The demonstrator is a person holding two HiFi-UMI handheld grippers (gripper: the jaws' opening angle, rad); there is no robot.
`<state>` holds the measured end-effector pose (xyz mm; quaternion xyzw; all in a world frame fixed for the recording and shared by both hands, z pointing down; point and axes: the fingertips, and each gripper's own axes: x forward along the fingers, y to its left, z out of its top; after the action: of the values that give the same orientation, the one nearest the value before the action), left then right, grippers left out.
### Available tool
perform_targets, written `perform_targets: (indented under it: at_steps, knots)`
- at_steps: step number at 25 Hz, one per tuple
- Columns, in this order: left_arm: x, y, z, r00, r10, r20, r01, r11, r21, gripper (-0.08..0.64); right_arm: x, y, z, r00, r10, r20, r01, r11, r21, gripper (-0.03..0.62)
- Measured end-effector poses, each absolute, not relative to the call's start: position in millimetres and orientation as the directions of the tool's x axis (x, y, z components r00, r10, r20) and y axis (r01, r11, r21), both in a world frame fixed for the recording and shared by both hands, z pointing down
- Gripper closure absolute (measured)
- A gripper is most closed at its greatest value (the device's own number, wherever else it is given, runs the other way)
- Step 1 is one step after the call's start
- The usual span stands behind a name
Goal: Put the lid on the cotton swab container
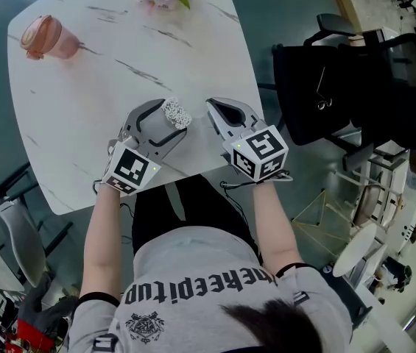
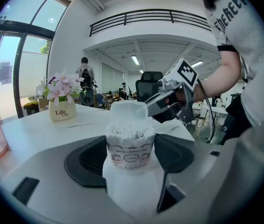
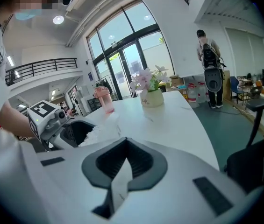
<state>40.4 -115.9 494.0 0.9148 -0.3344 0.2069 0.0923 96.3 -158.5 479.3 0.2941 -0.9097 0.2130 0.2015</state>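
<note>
White marble table (image 1: 82, 123), cotton swab container (image 2: 130, 148) standing near its front edge. Head view hides most of the container body behind the left gripper (image 1: 169, 120); only the bumpy white swab tops show there. Lid (image 2: 128, 110) hard to pick out from above. Left gripper view shows it clearly: translucent white, upright at the far rim behind the swabs, container not covered. Can't tell if it's hinged or loose.

Left jaws are closed on the container, a dark pad on each side of its label. Right gripper (image 1: 219, 107) has its jaws drawn together, only a thin sliver between the pads and nothing seen in it. Its tip is just beside the lid; contact unclear.

Both forearms reach forward, grippers side by side with tips angled toward each other.

Pink cup (image 1: 46, 38) at the far left corner, cut off in the left gripper view. Flower pot (image 2: 62, 111) at the far edge.
</note>
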Motion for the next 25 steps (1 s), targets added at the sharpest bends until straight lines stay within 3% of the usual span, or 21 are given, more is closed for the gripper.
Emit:
perform_targets:
  at_steps: [25]
  knots:
    - [41, -116, 495, 0.685, -0.569, 0.455, -0.648, -0.761, 0.024, 0.232, 61, -142, 450, -0.794, -0.425, 0.435, -0.572, 0.764, -0.298, 0.581]
